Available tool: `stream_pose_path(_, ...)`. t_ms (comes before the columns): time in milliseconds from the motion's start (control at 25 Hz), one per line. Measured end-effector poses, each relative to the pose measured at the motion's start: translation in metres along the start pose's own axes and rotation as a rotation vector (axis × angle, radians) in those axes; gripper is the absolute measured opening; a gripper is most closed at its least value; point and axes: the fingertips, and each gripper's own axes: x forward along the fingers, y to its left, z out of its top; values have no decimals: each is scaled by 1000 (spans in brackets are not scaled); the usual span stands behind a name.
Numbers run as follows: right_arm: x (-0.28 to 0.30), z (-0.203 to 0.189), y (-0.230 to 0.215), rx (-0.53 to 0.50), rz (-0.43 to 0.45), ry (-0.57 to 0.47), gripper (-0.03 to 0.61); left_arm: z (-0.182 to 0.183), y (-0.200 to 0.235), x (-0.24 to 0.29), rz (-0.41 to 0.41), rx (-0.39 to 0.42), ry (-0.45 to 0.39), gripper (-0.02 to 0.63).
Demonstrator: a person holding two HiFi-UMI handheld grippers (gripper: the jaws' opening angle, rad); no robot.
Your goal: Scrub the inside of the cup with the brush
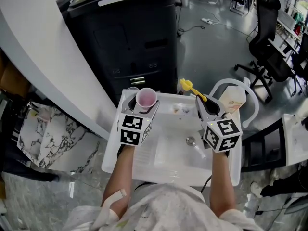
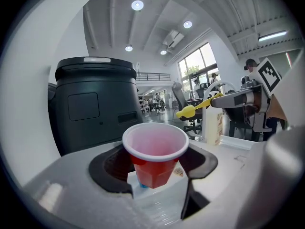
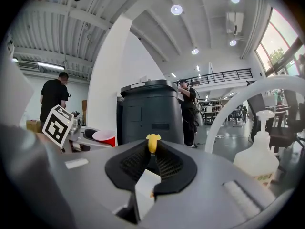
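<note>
Currently both grippers are held up over the white sink basin (image 1: 144, 163). The left gripper (image 1: 143, 110) has its jaws set fairly wide, pads pressed on either side of the red cup (image 2: 155, 151). The cup is upright with its mouth up, the inside pale pink and nothing in it.

The right gripper (image 1: 201, 100) has its jaws drawn narrow and clamped on the handle of the yellow brush (image 1: 191, 87). The brush sticks out past the jaw tips, pointing away from the person. Its far end is a yellow blob; bristles possibly there, too small to tell.

The brush is to the right of the cup, near but apart from it and outside the rim.

A white spray bottle (image 3: 259, 156) stands at the right of the sink, beside the white curved faucet (image 1: 251, 101). A large black bin (image 1: 127, 37) stands behind the sink.
</note>
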Motion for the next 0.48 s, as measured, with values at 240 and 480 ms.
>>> stream_pose_path(240,-1,1,2,-1,2,-6,34,3,0,-2,0,7,-10,304)
stream_pose_path(480,-1,1,2,-1,3,-8,34,6,-1,-2,-4,9,-17,304)
